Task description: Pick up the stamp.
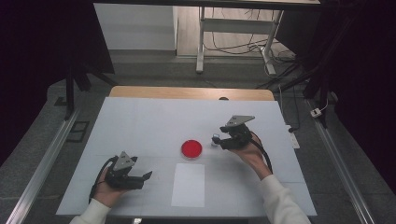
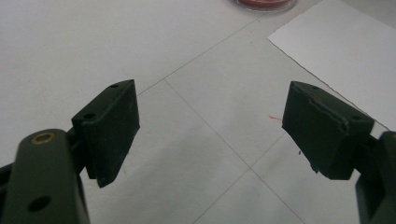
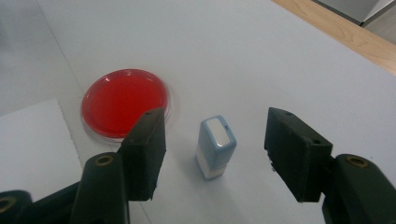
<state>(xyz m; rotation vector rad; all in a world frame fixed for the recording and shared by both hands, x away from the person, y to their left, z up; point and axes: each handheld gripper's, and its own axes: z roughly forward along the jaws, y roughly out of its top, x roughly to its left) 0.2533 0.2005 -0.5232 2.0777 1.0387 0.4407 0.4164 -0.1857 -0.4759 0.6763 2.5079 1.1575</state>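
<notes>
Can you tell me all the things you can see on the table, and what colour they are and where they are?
stamp: 1, pale blue and white, standing upright between the right gripper's jaws, not touched by them
dish: 1, round, clear with red inside, middle of the table, just left of the stamp in the high view
sheet of paper: 1, white, lying flat on the near side of the dish
table: 1, white top with a wooden far edge
left gripper: 1, black, jaws wide open over bare table, near left
right gripper: 1, black, jaws open on either side of the stamp
hands: 2, one holding each gripper, white sleeves
</notes>
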